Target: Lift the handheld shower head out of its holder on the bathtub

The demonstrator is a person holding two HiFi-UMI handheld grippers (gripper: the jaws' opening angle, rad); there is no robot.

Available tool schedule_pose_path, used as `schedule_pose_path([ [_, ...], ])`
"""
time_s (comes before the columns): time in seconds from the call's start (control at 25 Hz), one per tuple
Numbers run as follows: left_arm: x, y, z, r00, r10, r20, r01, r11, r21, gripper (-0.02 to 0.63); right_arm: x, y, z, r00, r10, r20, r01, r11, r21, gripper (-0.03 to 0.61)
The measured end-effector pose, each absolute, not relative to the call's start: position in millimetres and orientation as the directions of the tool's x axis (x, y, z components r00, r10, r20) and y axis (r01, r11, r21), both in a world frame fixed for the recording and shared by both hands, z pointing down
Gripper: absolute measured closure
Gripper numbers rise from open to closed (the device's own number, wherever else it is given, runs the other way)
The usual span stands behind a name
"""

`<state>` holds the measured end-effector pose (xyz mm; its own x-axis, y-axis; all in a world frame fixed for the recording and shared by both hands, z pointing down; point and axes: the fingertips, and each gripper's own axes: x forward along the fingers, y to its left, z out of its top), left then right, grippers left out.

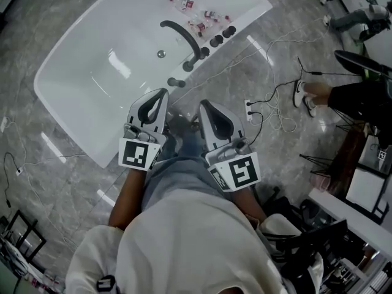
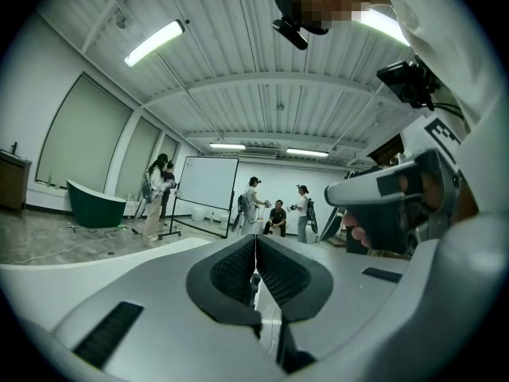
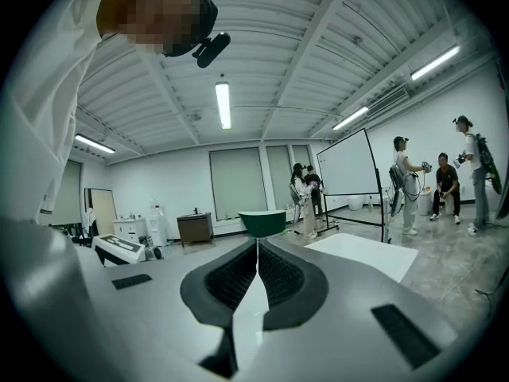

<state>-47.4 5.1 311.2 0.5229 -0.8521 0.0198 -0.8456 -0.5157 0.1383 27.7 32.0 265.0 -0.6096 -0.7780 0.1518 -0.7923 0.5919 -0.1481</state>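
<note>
Looking down, we see the shower head (image 1: 181,37) slanting from the bathtub (image 1: 73,100) rim over its basin; left hand-held gripper (image 2: 256,247) and right hand-held gripper (image 3: 257,249) closed, empty.

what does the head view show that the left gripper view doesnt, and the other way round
Head view only: the dark shower head on the white bathtub's rim, bottles near it, cables on the floor. Left gripper view only: a whiteboard, a green tub, ceiling lights. Both: the left gripper, shut and empty, with the right gripper beside it.
</note>
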Motion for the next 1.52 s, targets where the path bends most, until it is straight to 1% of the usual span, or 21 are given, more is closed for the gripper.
schedule_pose_path([
  [0.16,-39.6,-31.4,395.7,0.501,-0.857,0.117,-0.865,-0.491,0.107,0.595,19.1,0.7,307.0,-0.628,-0.752,0.2,-0.778,0.607,-0.161,0.56],
  [0.36,-28.3,-80.8,534.1,0.424,-0.867,0.264,-0.905,-0.418,0.081,0.594,22.3,-43.3,367.6,-0.632,-0.74,0.232,-0.775,0.606,-0.179,0.56],
  [0.4,-23.7,-90.9,561.4,0.414,-0.864,0.288,-0.909,-0.412,0.07,0.586,24.3,-52.8,380.3,-0.634,-0.736,0.238,-0.773,0.607,-0.182,0.561],
  [0.44,-18.8,-100.3,587.1,0.408,-0.859,0.309,-0.91,-0.41,0.061,0.537,25.5,-61.4,392.9,-0.638,-0.731,0.243,-0.77,0.611,-0.184,0.56],
  [0.48,-14.3,-108.8,610.2,0.403,-0.857,0.321,-0.911,-0.408,0.056,0.464,26.1,-68.7,405.5,-0.644,-0.723,0.249,-0.765,0.616,-0.188,0.56],
  [0.52,-10.5,-116.4,630.7,0.396,-0.858,0.327,-0.914,-0.402,0.05,0.424,26.5,-74.5,418.8,-0.651,-0.714,0.257,-0.759,0.622,-0.193,0.561],
  [0.56,-6.7,-123.6,650.1,0.388,-0.859,0.333,-0.917,-0.397,0.044,0.404,26.9,-79.3,432.5,-0.657,-0.705,0.266,-0.753,0.628,-0.196,0.56],
  [0.6,-2.5,-131.1,669.9,0.382,-0.857,0.347,-0.918,-0.394,0.039,0.363,27.5,-83.9,446.4,-0.661,-0.697,0.276,-0.749,0.632,-0.197,0.561],
  [0.68,5.8,-147.9,711.9,0.372,-0.847,0.38,-0.921,-0.388,0.036,0.344,30.5,-94.4,473.5,-0.662,-0.69,0.293,-0.748,0.634,-0.197,0.561],
  [0.8,14.2,-172.7,771.8,0.338,-0.835,0.435,-0.933,-0.359,0.035,0.339,41.0,-107.6,510.7,-0.654,-0.688,0.315,-0.754,0.624,-0.205,0.561],
  [0.96,13.7,-199.5,811.7,0.264,-0.845,0.465,-0.948,-0.316,-0.036,0.341,52.9,-112.6,540.7,-0.642,-0.686,0.341,-0.763,0.615,-0.198,0.56],
  [1.0,11.0,-202.6,817.0,0.244,-0.846,0.474,-0.949,-0.308,-0.061,0.371,54.1,-112.0,544.0,-0.639,-0.688,0.345,-0.766,0.613,-0.195,0.561],
  [1.04,7.8,-204.1,819.9,0.229,-0.847,0.479,-0.95,-0.302,-0.08,0.454,54.5,-110.0,546.6,-0.637,-0.686,0.352,-0.766,0.614,-0.19,0.56],
  [1.08,4.7,-204.3,820.8,0.222,-0.847,0.484,-0.95,-0.299,-0.088,0.468,54.6,-107.7,548.1,-0.637,-0.683,0.358,-0.765,0.617,-0.186,0.56],
  [1.16,0.0,-202.3,817.8,0.216,-0.846,0.488,-0.955,-0.287,-0.075,0.471,54.8,-106.0,545.6,-0.638,-0.681,0.359,-0.763,0.62,-0.181,0.561],
  [1.28,-4.8,-195.2,798.9,0.202,-0.857,0.473,-0.968,-0.249,-0.038,0.472,52.7,-111.0,527.4,-0.638,-0.698,0.324,-0.765,0.621,-0.169,0.561],
  [1.52,-2.5,-170.7,728.3,0.205,-0.904,0.375,-0.974,-0.227,-0.014,0.474,47.0,-110.9,514.3,-0.625,-0.729,0.279,-0.776,0.62,-0.119,0.561],
])
